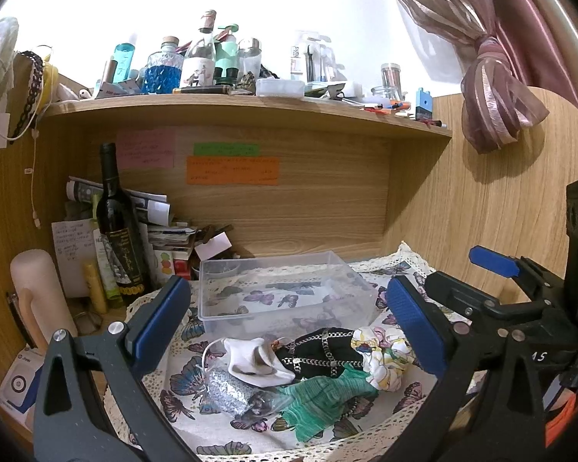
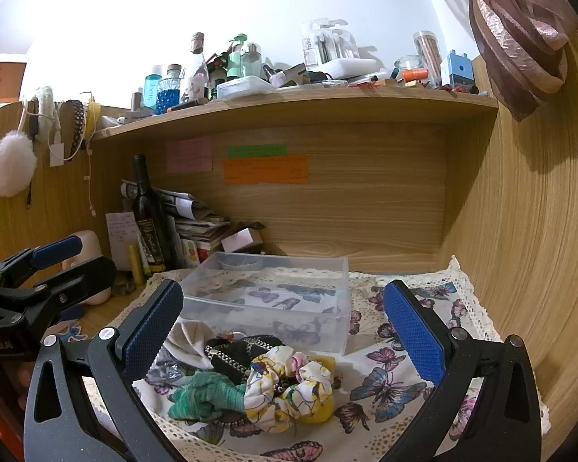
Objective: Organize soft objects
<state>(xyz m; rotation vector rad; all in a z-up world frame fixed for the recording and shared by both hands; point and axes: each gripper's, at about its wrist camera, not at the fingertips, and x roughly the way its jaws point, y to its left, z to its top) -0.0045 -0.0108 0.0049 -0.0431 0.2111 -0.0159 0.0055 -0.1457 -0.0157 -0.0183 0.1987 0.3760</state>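
A heap of soft items lies on the butterfly cloth [image 1: 189,381]: a white fabric piece [image 1: 260,360], a silver glitter pouch [image 1: 227,387], a black piece with chains [image 1: 320,352], a green scrunchie [image 1: 323,394] and a floral scrunchie [image 1: 383,360]. An empty clear plastic box [image 1: 285,288] stands just behind them. My left gripper [image 1: 289,335] is open above the heap, holding nothing. My right gripper [image 2: 285,335] is open over the floral scrunchie [image 2: 285,389], the green scrunchie [image 2: 204,394] and a yellow item [image 2: 321,410], with the box [image 2: 269,300] beyond.
A dark wine bottle [image 1: 117,231], stacked papers [image 1: 162,227] and a pale cylinder [image 1: 38,292] crowd the left. The wooden back panel [image 1: 289,211] and right wall [image 2: 520,250] close the nook. A cluttered shelf [image 1: 250,106] hangs overhead. The right gripper shows at the left wrist view's right edge [image 1: 493,265].
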